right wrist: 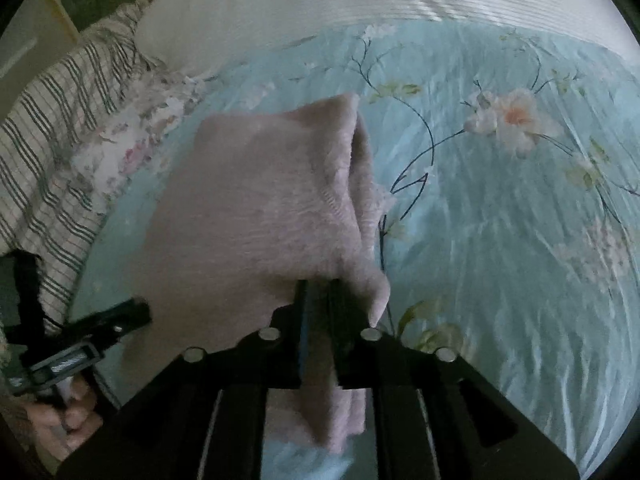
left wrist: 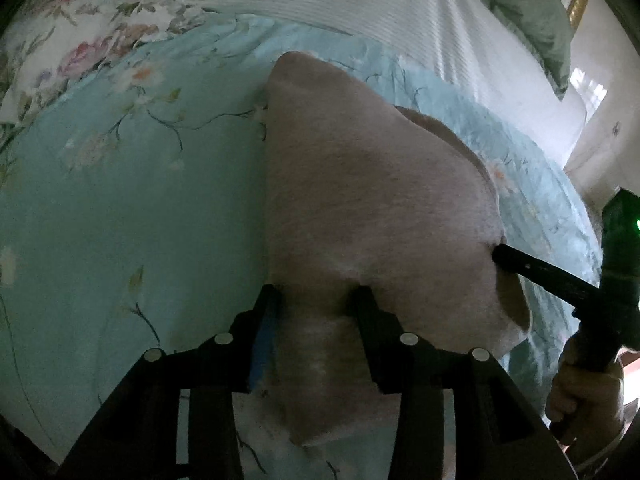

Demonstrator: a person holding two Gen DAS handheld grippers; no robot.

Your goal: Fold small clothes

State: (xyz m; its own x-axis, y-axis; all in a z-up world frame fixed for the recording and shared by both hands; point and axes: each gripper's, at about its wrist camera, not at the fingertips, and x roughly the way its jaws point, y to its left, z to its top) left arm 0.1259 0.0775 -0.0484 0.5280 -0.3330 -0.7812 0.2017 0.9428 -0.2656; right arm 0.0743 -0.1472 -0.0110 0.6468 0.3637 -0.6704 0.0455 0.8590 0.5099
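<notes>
Pink knit: the garment [left wrist: 376,200] lies folded on the bed [left wrist: 132,216], its near edge at both tools.
Left tool [left wrist: 318,300]: fingers apart, the garment's near edge between them; whether the pads press on the cloth I cannot tell.
Right tool [right wrist: 318,292]: fingers close together, with a strip of the garment's near right corner running down between them; the gap looks loose, but grip or no grip is hard to judge.
Why so held: probably both tools took the near edge to lay a fold over and are now at the point of letting it go.
Garment's place: middle of the bed's pale blue flowered cover, doubled layers showing along its right side.
Beyond the garment: a white ribbed sheet; a striped cloth [right wrist: 52,168] to its left.
Hidden: the garment's underside and near hem, covered by the tools; all blurred and dim.
</notes>
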